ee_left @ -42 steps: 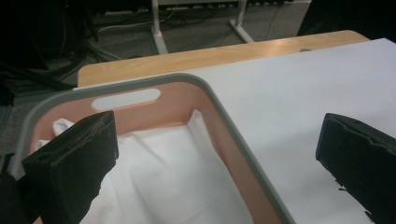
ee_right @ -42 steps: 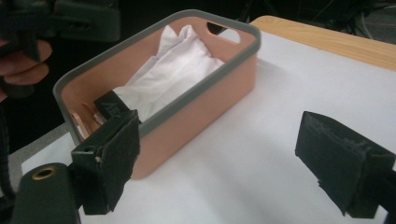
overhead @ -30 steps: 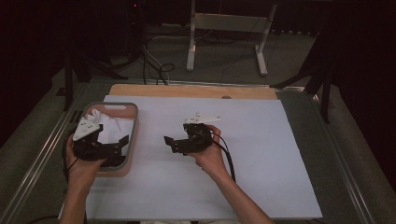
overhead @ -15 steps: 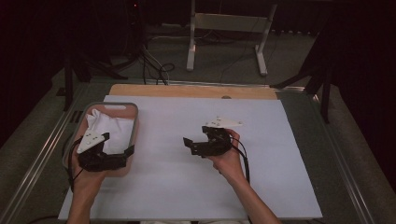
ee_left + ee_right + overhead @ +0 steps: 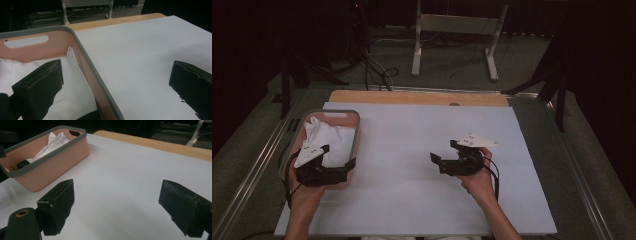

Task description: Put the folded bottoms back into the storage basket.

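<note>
Pink bin (image 5: 356, 131) at 9 o'clock on the white tabletop (image 5: 412, 135), white cloth (image 5: 329, 137) lying inside. Left gripper (image 5: 343, 167) at the bin's near end, jaws apart, straddling its right wall: one jaw over the cloth, one outside. Right gripper (image 5: 443, 154) at 4 o'clock, jaws wide apart, holding nothing, pointing toward the bin.

A white-covered table (image 5: 412, 150) carries a pink basket (image 5: 355, 131).
</note>
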The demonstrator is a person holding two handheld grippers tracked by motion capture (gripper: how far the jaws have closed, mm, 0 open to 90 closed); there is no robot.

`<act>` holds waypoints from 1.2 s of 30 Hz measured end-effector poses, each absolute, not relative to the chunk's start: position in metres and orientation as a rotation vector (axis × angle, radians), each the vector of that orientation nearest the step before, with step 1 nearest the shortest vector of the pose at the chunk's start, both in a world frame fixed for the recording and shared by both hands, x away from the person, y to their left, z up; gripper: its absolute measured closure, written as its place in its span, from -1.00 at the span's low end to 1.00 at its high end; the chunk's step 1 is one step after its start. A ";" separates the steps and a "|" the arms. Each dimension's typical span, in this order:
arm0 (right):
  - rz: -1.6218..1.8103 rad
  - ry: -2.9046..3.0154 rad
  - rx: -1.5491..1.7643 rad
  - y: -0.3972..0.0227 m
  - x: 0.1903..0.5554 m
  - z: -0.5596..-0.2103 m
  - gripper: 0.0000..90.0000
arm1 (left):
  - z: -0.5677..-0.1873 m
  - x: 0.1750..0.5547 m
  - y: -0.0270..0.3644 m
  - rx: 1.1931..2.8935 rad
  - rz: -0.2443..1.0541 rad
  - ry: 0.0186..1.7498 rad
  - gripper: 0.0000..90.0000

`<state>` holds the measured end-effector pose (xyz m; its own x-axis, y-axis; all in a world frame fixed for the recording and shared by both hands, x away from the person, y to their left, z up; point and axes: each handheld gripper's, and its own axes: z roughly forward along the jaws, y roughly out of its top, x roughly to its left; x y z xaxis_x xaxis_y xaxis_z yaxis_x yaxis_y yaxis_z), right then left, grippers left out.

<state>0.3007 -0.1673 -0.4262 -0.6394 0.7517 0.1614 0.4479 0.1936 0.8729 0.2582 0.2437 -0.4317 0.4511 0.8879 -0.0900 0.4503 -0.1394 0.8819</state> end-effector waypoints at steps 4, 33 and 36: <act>1.423 2.145 1.140 -0.184 0.296 -0.428 -0.71 | -0.432 0.258 0.243 1.763 0.583 1.148 -1.00; 1.457 1.984 1.213 -0.258 0.263 -0.449 -0.71 | -0.438 0.256 0.241 1.748 0.556 1.138 -1.00; 1.463 1.969 1.217 -0.262 0.260 -0.450 -0.71 | -0.439 0.255 0.240 1.748 0.552 1.138 -1.00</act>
<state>0.2601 -0.2624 -0.4499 -0.5409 0.8231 0.1733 0.4038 0.0733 0.9119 0.2554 0.2401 -0.4387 0.4659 0.8771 -0.1171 0.4510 -0.1216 0.8842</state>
